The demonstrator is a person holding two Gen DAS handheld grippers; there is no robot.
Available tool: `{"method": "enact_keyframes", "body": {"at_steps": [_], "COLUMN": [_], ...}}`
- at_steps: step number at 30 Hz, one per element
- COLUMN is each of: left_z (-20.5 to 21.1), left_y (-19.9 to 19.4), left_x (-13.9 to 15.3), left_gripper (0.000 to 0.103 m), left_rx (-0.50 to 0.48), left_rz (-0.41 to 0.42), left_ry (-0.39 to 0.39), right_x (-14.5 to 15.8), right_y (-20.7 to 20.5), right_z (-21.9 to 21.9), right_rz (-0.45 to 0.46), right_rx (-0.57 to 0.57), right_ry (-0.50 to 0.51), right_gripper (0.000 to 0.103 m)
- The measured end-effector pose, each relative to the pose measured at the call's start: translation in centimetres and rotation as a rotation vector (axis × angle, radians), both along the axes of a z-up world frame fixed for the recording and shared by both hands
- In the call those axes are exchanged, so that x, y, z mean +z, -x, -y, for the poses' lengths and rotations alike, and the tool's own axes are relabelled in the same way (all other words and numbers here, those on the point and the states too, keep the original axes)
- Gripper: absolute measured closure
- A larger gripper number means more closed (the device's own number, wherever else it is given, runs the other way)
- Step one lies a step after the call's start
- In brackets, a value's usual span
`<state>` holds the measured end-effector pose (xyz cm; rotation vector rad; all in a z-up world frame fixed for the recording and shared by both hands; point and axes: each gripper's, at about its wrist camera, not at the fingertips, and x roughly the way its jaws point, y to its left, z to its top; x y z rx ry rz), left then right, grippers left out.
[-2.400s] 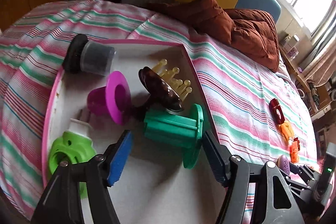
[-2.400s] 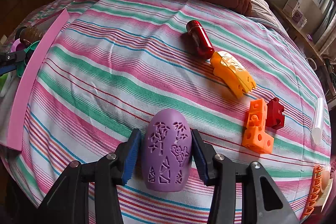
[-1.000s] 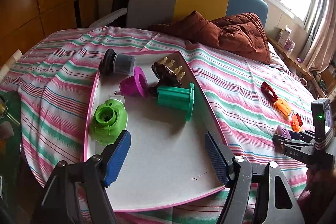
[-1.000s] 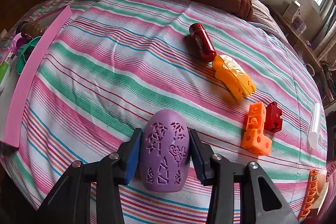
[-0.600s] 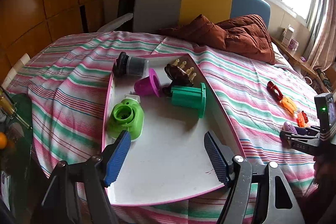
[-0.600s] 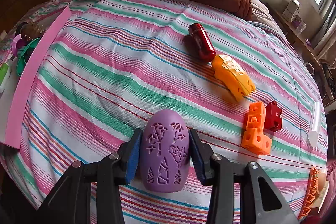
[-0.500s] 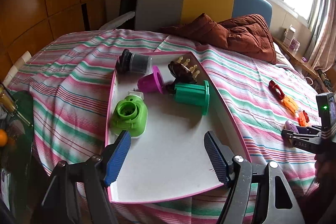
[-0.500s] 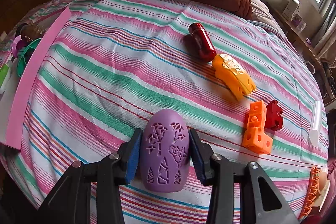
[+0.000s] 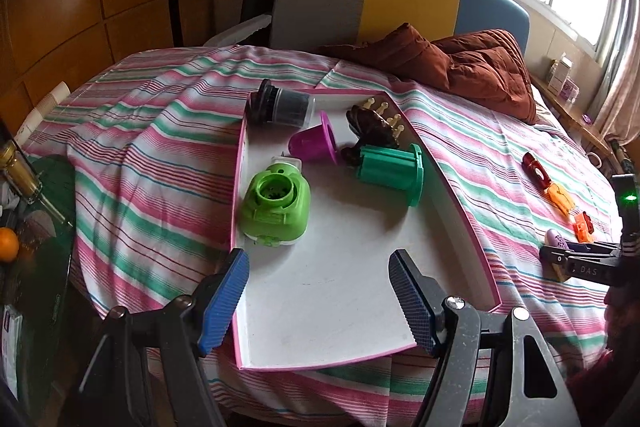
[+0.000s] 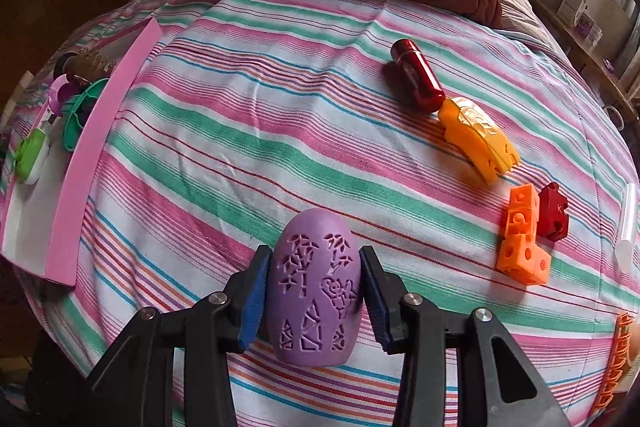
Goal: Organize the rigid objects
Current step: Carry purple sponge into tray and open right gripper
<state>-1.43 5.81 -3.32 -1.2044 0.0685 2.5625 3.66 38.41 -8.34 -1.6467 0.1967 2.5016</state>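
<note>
Jaws of right gripper (image 10: pixel 314 297) clamp carved purple egg (image 10: pixel 314 291).

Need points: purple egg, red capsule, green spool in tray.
purple egg (image 10: pixel 316 283), right wrist view, carved front face.
red capsule (image 10: pixel 418 79), right wrist view, mid-body.
green spool (image 9: pixel 386 169), left wrist view, ribbed barrel.

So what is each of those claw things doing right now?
Left gripper: open, holding nothing, above the pink-edged tray.
Right gripper: shut on the purple carved egg.
</note>
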Motion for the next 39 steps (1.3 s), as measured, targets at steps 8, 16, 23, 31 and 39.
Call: {"method": "enact_keyframes", "body": {"at_steps": [8, 16, 23, 31, 39], "left_z": [2.0, 4.5, 6.7, 8.0, 8.1], "left_y": [0.3, 0.6, 1.2, 1.6, 1.7], "left_x": [-0.3, -0.9, -1.1, -1.4, -1.4], "left_gripper": [0.030, 0.030, 0.030, 0.030, 0.030], "left_rx": [0.044, 0.099, 0.153, 0.178, 0.178], "left_rz": [0.012, 0.028, 0.041, 0.054, 0.057], "left_ry": [-0.011, -0.017, -0.040, -0.060, -0.058], "right_x": [4.0, 6.9, 3.7, 0.8, 1.3], "right_y": [1.2, 5.9, 11.3, 16.4, 16.1], "right_z": [4.1, 14.9, 23.2, 24.9, 24.3], "right_rz": [-0.122, -0.171, -0.036, 0.010, -0.039], "right_rx": [0.040, 0.296, 0.476, 0.404, 0.383], "right_ry": [0.098, 0.130, 0.146, 0.088, 0.126], "right_gripper": [0.059, 0.059, 0.059, 0.059, 0.059]}}
